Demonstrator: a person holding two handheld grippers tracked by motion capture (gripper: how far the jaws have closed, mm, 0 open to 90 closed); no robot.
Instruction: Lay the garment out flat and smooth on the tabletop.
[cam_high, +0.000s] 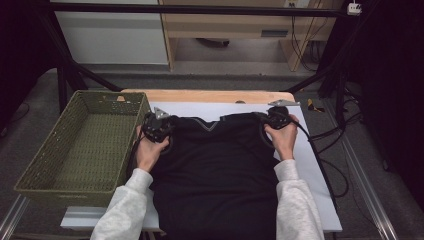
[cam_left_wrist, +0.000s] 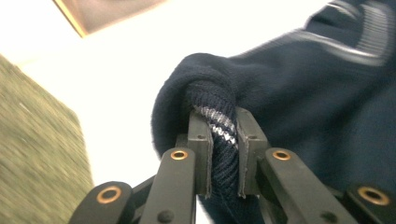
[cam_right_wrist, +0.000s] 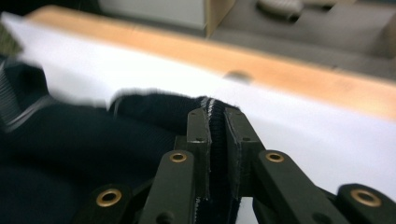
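A dark navy knitted sweater (cam_high: 217, 170) lies flat on the white table top (cam_high: 320, 165), neckline toward the far edge. My left gripper (cam_high: 159, 126) is shut on its left shoulder; the striped ribbed hem (cam_left_wrist: 219, 126) is pinched between the pads in the left gripper view. My right gripper (cam_high: 276, 118) is shut on the right shoulder, where the knit edge (cam_right_wrist: 215, 135) is squeezed between its two black fingers (cam_right_wrist: 198, 140). Both shoulders are bunched up and lifted slightly off the table. A hand in a light grey sleeve (cam_high: 125, 205) holds each gripper.
A green woven basket (cam_high: 82, 145) stands at the left, right beside the sweater and my left gripper. The wooden table edge (cam_high: 210, 96) runs along the far side. Black cables (cam_high: 330, 165) trail off to the right. A dark frame surrounds the table.
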